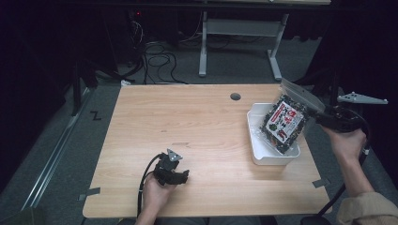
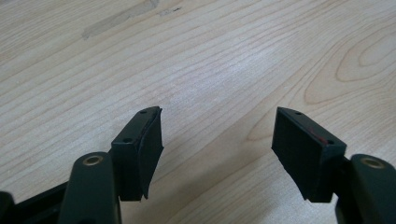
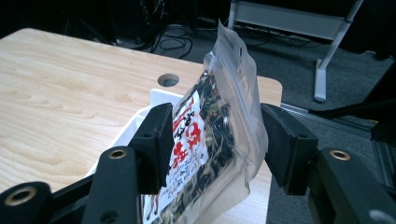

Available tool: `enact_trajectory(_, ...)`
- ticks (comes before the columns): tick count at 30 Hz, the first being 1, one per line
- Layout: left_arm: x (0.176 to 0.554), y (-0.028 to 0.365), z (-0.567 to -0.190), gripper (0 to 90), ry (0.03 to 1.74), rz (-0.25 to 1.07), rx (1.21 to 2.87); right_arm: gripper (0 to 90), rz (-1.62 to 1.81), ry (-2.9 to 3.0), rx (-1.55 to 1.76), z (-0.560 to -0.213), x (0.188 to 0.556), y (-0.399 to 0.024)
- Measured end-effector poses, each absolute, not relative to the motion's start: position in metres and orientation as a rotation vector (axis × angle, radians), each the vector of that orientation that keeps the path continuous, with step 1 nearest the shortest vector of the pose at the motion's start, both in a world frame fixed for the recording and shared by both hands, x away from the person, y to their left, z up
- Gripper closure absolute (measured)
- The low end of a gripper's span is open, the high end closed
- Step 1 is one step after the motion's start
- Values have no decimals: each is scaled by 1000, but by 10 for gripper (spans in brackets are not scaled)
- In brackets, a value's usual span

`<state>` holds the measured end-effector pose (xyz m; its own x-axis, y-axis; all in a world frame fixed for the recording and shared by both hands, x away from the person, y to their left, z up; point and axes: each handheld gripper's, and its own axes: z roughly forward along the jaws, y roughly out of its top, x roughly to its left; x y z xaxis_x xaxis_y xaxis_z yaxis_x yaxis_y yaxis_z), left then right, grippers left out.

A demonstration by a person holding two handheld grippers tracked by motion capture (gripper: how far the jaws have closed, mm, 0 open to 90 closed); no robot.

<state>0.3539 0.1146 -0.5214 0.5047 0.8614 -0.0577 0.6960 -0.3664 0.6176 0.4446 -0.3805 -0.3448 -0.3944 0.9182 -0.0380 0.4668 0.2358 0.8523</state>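
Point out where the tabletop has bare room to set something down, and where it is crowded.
Bare wood runs from the left gripper at the near edge up to the cable hole and across to the tray. The right end is crowded: the tray, the bag leaning in it, and the right gripper, jaws open around the bag.

Light wooden table [image 1: 202,126], round cable hole [image 1: 235,96] near far edge. Grey tape pieces at near corners [image 1: 92,192]. Behind table: grey carpet floor, black cables [image 1: 157,61], grey metal desk frame [image 1: 244,33]. Surroundings dark.
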Motion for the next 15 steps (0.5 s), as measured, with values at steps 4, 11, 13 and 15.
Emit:
enact_trajectory(4,353,114,-521,336,1267,372,2165,455,1065,1954,1261,-344,442,-383)
enact_trajectory(11,354,115,-521,336,1270,366,2161,450,1094,1922,1269,-345,437,-389)
enact_trajectory(13,353,114,-521,335,1267,369,2163,445,1099,1909,1270,-345,434,-392)
enact_trajectory(15,353,115,-520,335,1266,371,2159,443,1104,1906,1260,-345,431,-394)
